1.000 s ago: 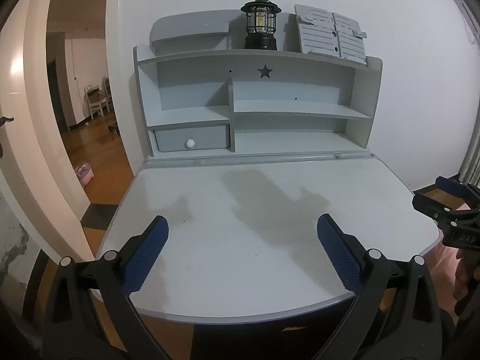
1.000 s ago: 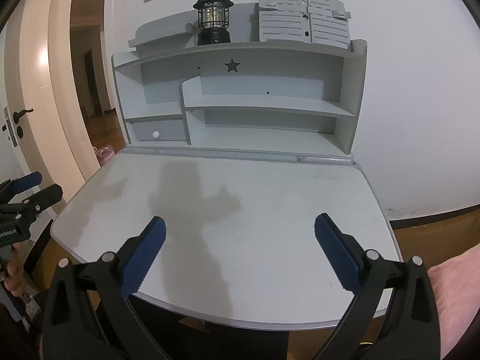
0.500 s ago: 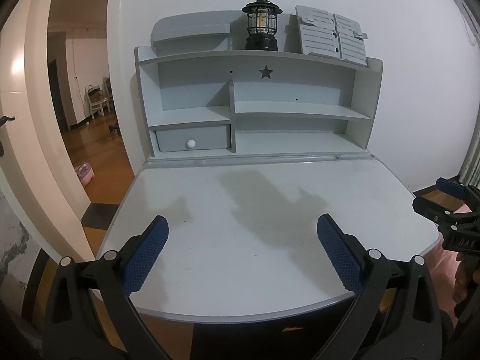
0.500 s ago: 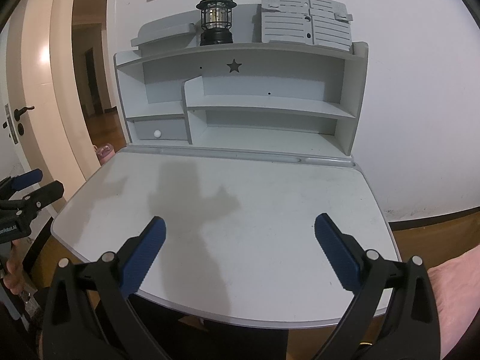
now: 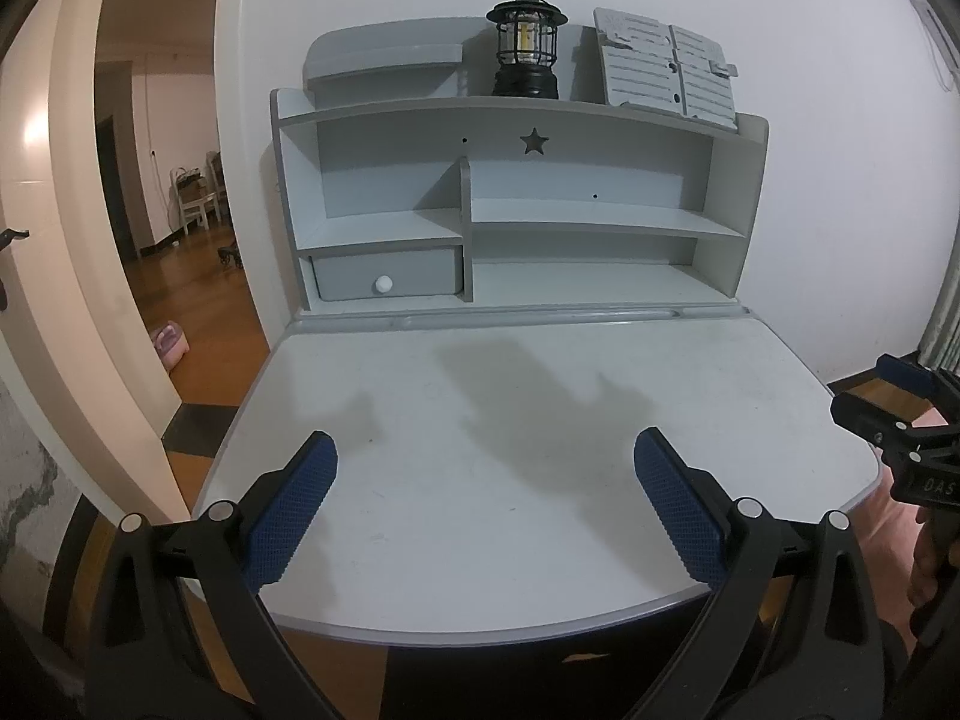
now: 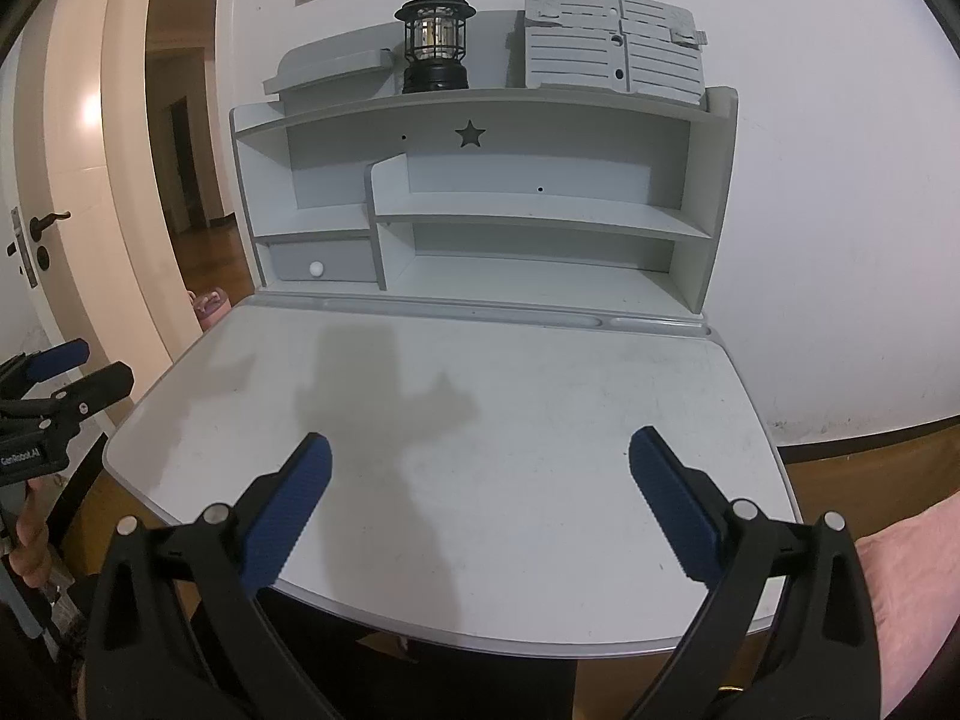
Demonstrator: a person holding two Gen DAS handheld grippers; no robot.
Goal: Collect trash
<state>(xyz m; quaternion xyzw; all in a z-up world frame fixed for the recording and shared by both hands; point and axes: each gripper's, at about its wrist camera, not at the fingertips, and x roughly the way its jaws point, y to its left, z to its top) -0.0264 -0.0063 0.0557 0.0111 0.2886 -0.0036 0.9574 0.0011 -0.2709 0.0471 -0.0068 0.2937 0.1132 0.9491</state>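
Almost nothing changed over the last second: you kept the left tongs (image 5: 483, 495) and right tongs (image 6: 480, 492) spread wide and empty above the bench (image 5: 540, 372). No trash showed anywhere, so collecting looked finished or unstarted.

Desk top (image 5: 540, 420) matt, smooth; lantern (image 5: 526, 45) glossy black; floor (image 5: 198, 312) polished wood.

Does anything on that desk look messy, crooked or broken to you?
Nothing much. The desk top shows only faint smudges and shadows. On the hutch's top shelf, the lantern stands upright and the grey slatted book stand leans back. No trash is visible.
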